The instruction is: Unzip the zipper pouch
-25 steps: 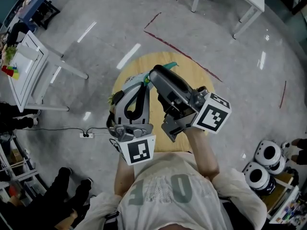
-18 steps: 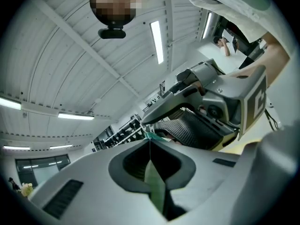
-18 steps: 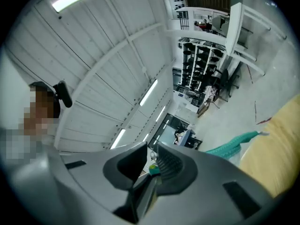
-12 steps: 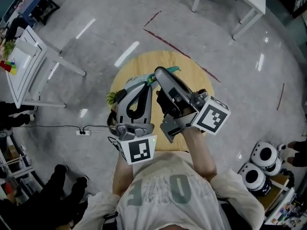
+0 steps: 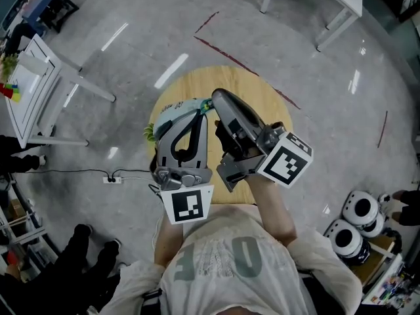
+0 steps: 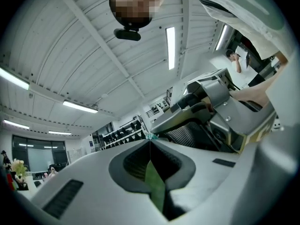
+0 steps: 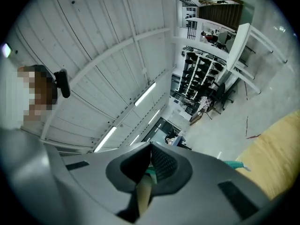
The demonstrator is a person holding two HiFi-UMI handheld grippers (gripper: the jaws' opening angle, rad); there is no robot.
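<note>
Jaws on both sides are now pressed together on the zipper pouch (image 5: 174,107). My left gripper (image 6: 150,148) pinches a thin green sliver (image 6: 155,187) of its material. My right gripper (image 7: 150,150), wide apart a second ago, has snapped closed on a teal piece (image 7: 149,173) with a pale strip (image 7: 142,194) under it (I take this for the zipper pull, though too little shows to be sure). That closing is the only real change. In the head view my hands sit almost where they were and the pouch has barely shifted. It is a whitish bag with green at its left edge, lying at the tips of both grippers over the far left part of the round wooden counter (image 5: 259,96) (I cannot tell whether it rests on the wood or hangs just above it). I judge that the setting-up is finished: one side anchors the bag and the other has the slider end, so the opening stroke can begin. No view shows any length of zipper parted yet. The stroke will need the right side drawn away along the zipper line while the left holds firm. The likely trouble is the small tab slipping out, or cloth caught with it. Beyond the counter lies grey floor (image 5: 131,77) with a red tape line (image 5: 230,56).
</note>
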